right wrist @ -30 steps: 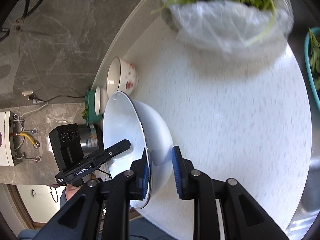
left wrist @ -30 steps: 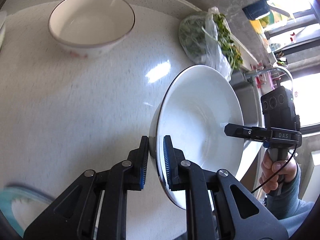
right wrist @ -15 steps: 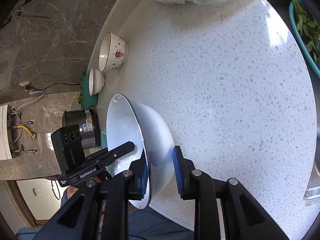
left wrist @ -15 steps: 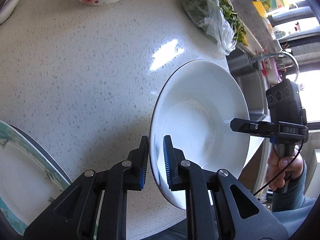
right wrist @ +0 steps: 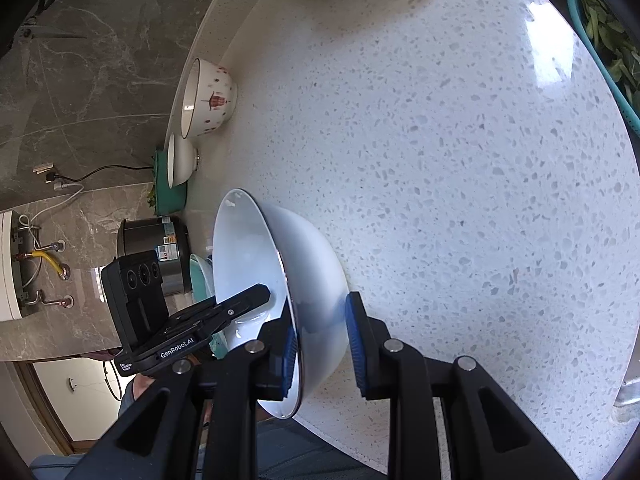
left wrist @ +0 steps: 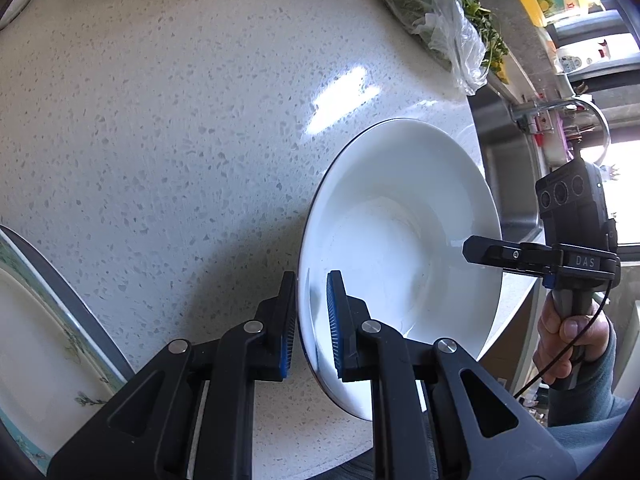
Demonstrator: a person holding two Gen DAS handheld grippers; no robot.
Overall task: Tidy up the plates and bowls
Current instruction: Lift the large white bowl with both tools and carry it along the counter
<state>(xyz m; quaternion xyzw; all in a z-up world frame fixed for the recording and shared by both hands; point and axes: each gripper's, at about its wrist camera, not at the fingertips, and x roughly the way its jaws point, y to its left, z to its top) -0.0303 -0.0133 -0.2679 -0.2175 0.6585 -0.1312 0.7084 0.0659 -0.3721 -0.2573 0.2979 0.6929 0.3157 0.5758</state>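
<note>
Above the speckled countertop (left wrist: 168, 128), near its front edge, a deep white plate (left wrist: 404, 248) hangs between both grippers. The left gripper (left wrist: 311, 322) has its blue pads closed on the plate's near rim; the right gripper (right wrist: 322, 350) straddles the opposite rim, narrowly parted, one pad inside and one against the outer wall. Left of the white plate lies a floral-edged plate (left wrist: 36, 340). Beyond it, by the backsplash, stand a red-patterned bowl (right wrist: 206, 98) and a small white bowl (right wrist: 180, 160).
</note>
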